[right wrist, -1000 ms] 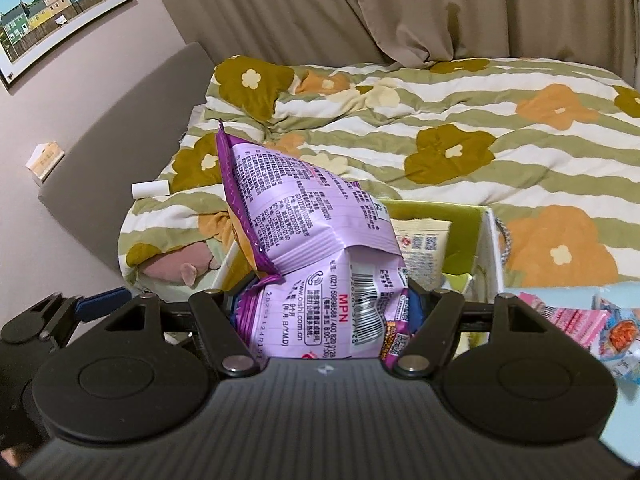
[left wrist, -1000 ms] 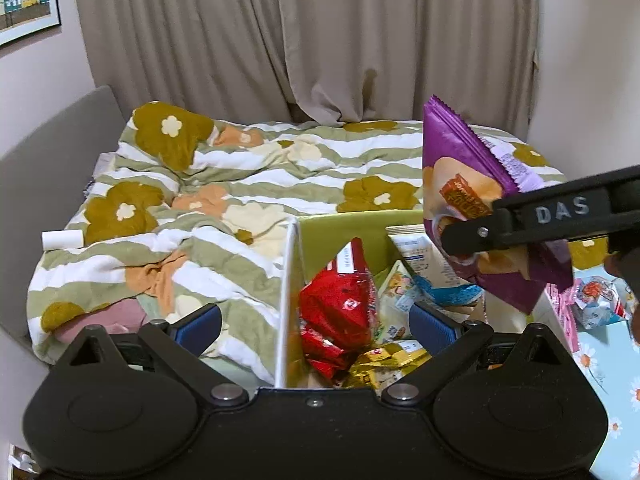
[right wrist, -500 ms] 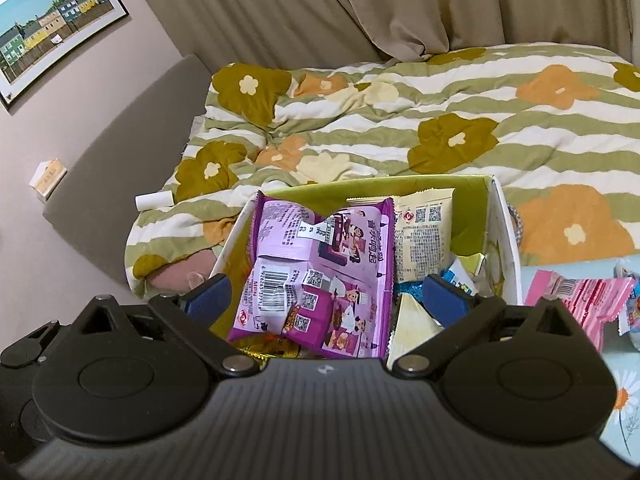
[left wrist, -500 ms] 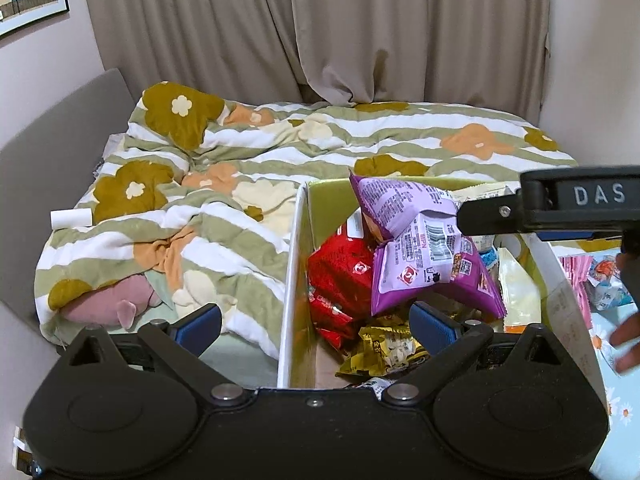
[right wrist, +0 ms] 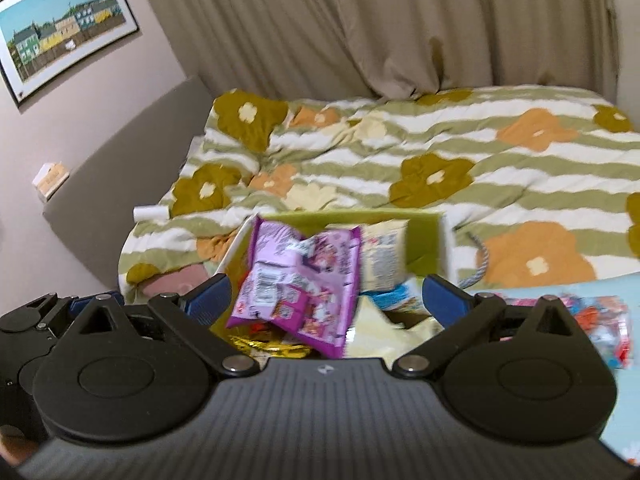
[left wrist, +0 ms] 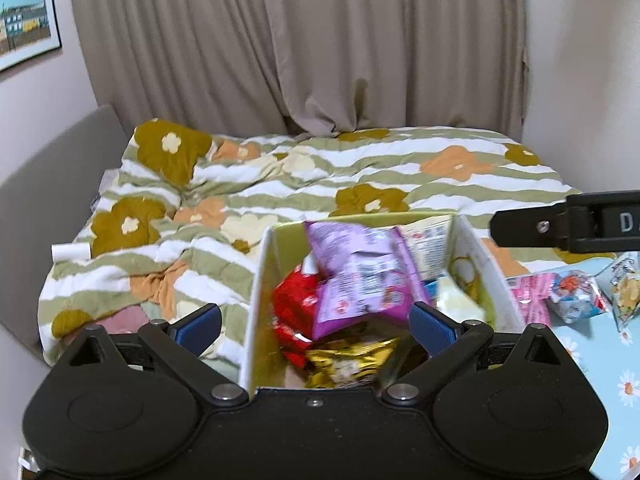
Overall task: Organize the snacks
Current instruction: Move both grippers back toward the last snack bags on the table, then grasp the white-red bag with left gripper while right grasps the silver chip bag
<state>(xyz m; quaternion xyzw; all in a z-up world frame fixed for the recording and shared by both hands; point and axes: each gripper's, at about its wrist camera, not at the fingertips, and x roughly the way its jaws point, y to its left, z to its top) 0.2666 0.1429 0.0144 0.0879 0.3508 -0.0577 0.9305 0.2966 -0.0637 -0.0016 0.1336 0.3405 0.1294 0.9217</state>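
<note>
Purple snack bag [right wrist: 298, 284] is lying in the box [right wrist: 424, 236]; right gripper [right wrist: 326, 300] and left gripper [left wrist: 316, 326] are gaping wide, empty.

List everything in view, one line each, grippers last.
box: one, white outside, green inside, at the bed's foot.
purple bag: one, on top of the box's pile.
red packs: several, left in the box.
gold pack: one, near end of the box.
pale packs: a few, right in the box.
loose snacks: several, on the blue daisy cloth.
duvet: one, striped, flowered.
picture: one, on the wall.
left gripper: open, empty.
right gripper: open, empty.
</note>
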